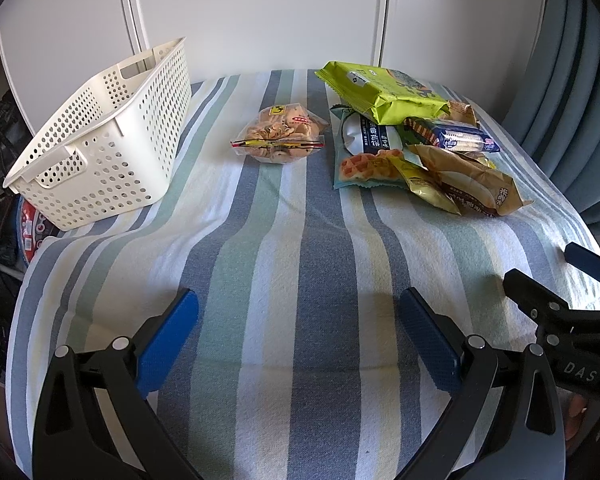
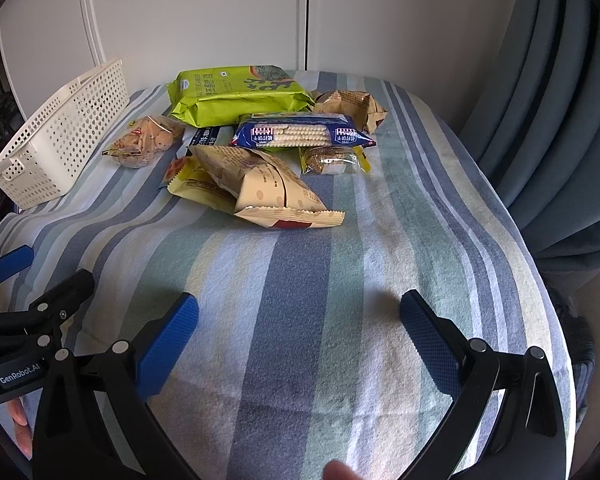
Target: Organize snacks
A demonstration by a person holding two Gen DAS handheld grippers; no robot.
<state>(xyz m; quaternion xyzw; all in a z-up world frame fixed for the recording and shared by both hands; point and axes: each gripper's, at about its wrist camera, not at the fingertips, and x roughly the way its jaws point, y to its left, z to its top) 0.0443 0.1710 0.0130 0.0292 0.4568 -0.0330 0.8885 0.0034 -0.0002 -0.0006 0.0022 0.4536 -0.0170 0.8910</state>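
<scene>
Snacks heaped at the desk's far right, one clear biscuit bag lying apart toward the empty white basket at far left, presumably their destination; left gripper and right gripper hover near, fingers spread, holding nothing.

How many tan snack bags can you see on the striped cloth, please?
2. One tan snack bag lies in front of the blue cracker pack; the other tan bag sits at the back, right of the green pack. More may be hidden underneath.
</scene>
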